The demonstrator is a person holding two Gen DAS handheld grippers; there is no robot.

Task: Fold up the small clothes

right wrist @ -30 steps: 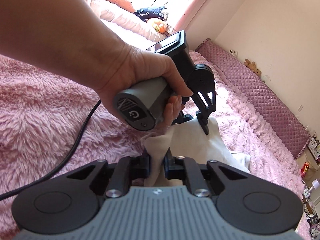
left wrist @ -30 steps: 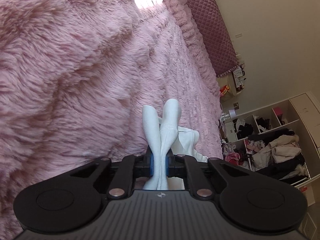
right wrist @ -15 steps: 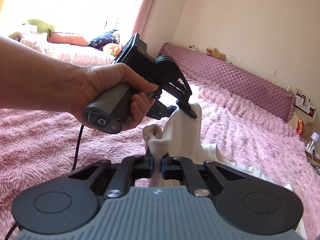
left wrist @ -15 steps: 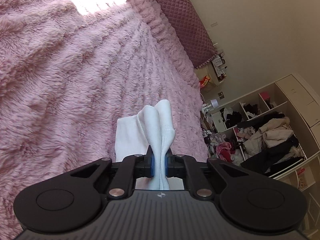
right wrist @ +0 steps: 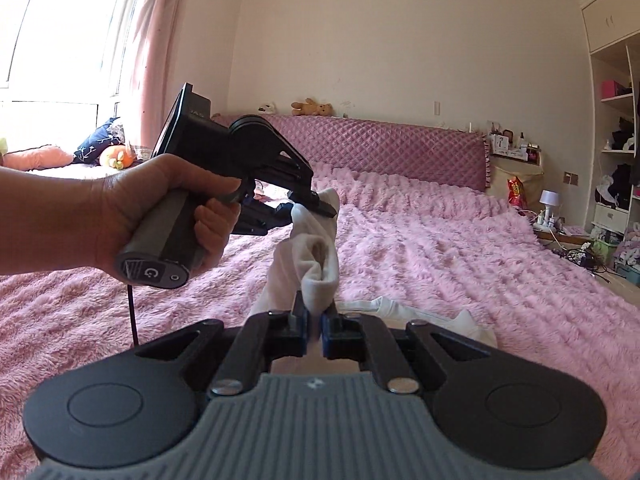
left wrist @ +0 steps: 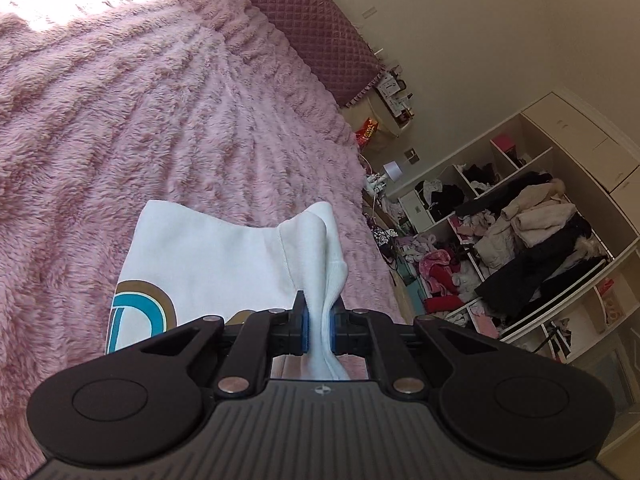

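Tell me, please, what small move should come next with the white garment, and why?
Probably draw the two grippers apart to spread the garment. The left gripper and the right gripper each pinch a bunched bit of white cloth, close together, so the fabric between them hangs crumpled while its far end trails on the pink blanket. Spread flat, it could then be laid down for a fold.
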